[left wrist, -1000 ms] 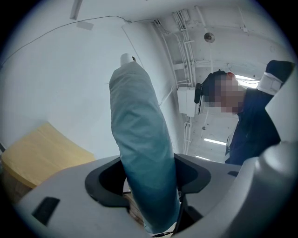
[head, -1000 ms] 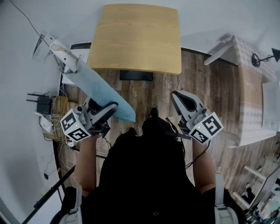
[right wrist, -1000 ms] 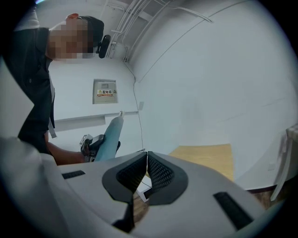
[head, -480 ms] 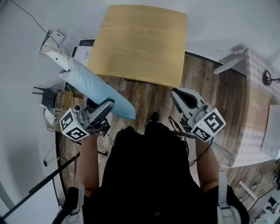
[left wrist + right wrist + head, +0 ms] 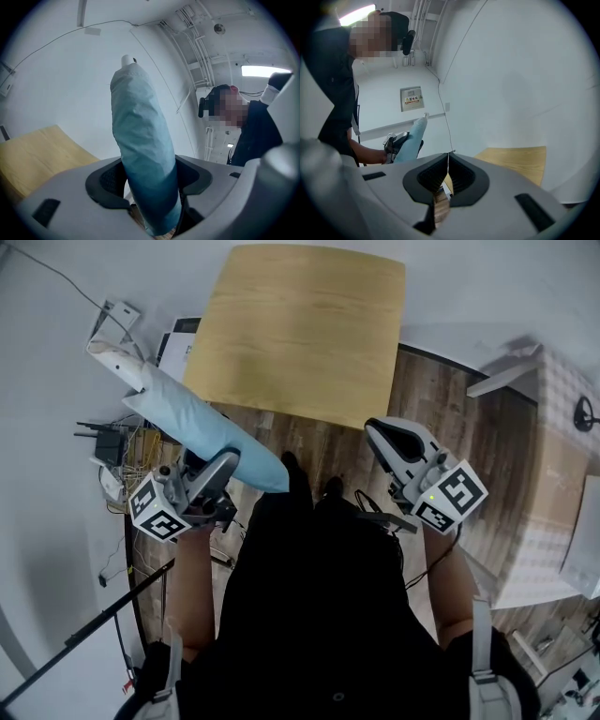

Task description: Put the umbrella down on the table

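A folded light-blue umbrella [image 5: 195, 427] with a white handle end [image 5: 111, 354] slants up to the left, off the table's left front corner. My left gripper [image 5: 217, 472] is shut on its lower part; in the left gripper view the blue umbrella [image 5: 143, 159] fills the space between the jaws of my left gripper [image 5: 149, 180]. The wooden table [image 5: 300, 329] lies ahead, its top bare. My right gripper [image 5: 392, 444] hangs right of the person's body, jaws together on nothing; the right gripper view shows my right gripper [image 5: 448, 165] with its tips touching, the umbrella [image 5: 410, 139] and the table [image 5: 515, 161].
A router [image 5: 109, 441] and tangled cables [image 5: 131, 451] lie on the floor at the left by the white wall. White papers [image 5: 173, 345] sit beside the table's left edge. A pale bench-like piece of furniture [image 5: 553, 474] stands at the right. The floor is wooden planks.
The umbrella and left gripper have shifted slightly up and toward the table's left corner. The right gripper has risen a little. The view has tilted slightly.
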Available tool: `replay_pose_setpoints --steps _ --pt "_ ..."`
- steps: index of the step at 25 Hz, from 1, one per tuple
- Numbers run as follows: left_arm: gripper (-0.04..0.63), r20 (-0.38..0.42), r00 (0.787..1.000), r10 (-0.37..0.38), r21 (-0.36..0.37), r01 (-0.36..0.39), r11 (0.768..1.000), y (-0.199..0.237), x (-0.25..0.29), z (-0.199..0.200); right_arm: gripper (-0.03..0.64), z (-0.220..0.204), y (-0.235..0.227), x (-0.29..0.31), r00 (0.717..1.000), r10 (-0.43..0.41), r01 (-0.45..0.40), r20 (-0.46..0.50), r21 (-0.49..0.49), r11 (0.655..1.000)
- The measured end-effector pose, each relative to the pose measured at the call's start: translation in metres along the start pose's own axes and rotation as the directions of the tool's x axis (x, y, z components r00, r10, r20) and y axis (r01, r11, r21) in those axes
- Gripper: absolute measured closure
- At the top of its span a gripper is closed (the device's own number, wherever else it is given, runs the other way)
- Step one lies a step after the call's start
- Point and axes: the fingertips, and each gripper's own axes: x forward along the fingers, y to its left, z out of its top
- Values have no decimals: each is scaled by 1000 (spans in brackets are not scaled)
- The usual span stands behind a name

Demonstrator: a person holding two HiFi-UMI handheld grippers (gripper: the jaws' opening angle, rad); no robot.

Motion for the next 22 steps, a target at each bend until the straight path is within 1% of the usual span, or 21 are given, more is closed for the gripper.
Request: replay_pose_setpoints --steps 4,11,13,18,22 --pt "296 0 1000 0 -14 0 1000 22 35 -1 597 3 -39 -1 1000 -7 7 -6 11 1000" --pt "296 -32 998 -47 3 47 999 55 56 15 597 11 -62 18 998 -60 60 -17 2 998" --pt "296 -40 997 -59 7 59 998 68 64 22 597 16 -72 30 997 -74 74 -24 -6 997" --pt "296 -34 995 -95 -12 94 995 106 80 49 597 37 -92 70 995 -96 95 -23 -33 995" --pt "296 -58 992 -110 -7 110 994 142 86 71 598 53 -106 106 992 -129 128 -18 -50 991"
